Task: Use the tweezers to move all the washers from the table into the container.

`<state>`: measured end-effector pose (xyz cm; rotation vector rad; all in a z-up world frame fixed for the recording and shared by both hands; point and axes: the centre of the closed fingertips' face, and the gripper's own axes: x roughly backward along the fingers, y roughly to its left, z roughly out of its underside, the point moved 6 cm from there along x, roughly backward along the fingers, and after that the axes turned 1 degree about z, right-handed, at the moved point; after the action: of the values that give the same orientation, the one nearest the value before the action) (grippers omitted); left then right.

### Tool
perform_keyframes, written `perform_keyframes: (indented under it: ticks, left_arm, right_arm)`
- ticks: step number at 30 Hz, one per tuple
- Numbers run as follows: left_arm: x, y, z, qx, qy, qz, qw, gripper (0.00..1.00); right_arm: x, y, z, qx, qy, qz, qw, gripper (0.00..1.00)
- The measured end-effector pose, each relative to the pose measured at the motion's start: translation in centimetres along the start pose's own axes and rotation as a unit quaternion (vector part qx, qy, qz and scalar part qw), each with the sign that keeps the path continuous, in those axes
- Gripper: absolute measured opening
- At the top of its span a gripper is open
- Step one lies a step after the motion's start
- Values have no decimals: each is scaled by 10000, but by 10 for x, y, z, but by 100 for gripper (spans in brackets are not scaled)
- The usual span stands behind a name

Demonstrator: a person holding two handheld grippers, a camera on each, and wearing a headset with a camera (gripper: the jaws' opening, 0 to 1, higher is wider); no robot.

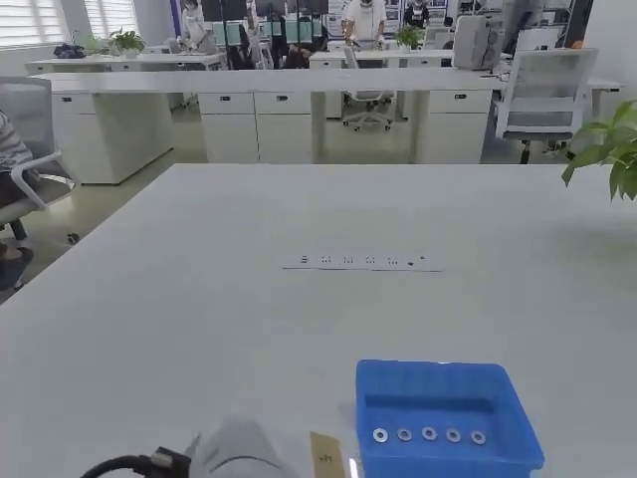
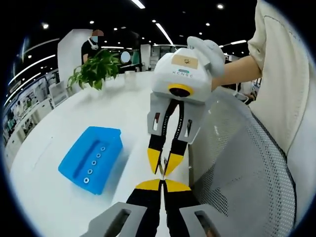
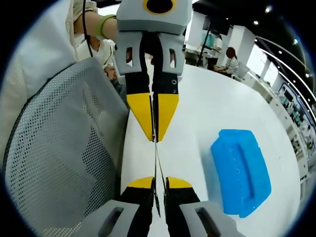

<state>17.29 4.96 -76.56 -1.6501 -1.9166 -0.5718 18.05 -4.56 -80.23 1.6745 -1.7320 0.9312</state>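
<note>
Fig. My left gripper (image 2: 160, 183) and right gripper (image 3: 156, 183) face each other tip to tip beside a mesh chair (image 3: 64, 148). Each is clenched on one end of the tweezers (image 3: 156, 158), which span between them. Five washers (image 1: 429, 434) lie in a row inside the blue container (image 1: 438, 376) on the white table (image 1: 199, 329). A power strip (image 1: 360, 262) lies farther back.

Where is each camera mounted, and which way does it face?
Head view: on the headset, facing forward and down over the table at the blue container; a tool shows low.
Left gripper view: on the left tool, facing the right tool and the person's gloved hand.
Right gripper view: on the right tool, facing the left tool.
Shared: tweezers, blue container.
</note>
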Motion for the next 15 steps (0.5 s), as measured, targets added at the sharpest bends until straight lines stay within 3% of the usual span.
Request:
perform_keyframes:
  ticks: [3, 5, 9, 15]
  left_arm:
    - [-4, 3, 6, 65, 64, 38, 10000, 0]
    - [-5, 5, 10, 294, 14, 104, 9995, 0]
    - [-9, 5, 19, 321, 111, 113, 9994, 0]
    - [-14, 4, 28, 265, 330, 151, 9990, 0]
  right_arm:
    - [-6, 2, 3, -55, 13, 13, 10000, 5]
    - [-9, 2, 6, -171, -29, 24, 9998, 5]
    - [-13, 3, 10, -389, -143, 50, 9991, 5]
    - [-19, 4, 13, -441, -175, 67, 9989, 7]
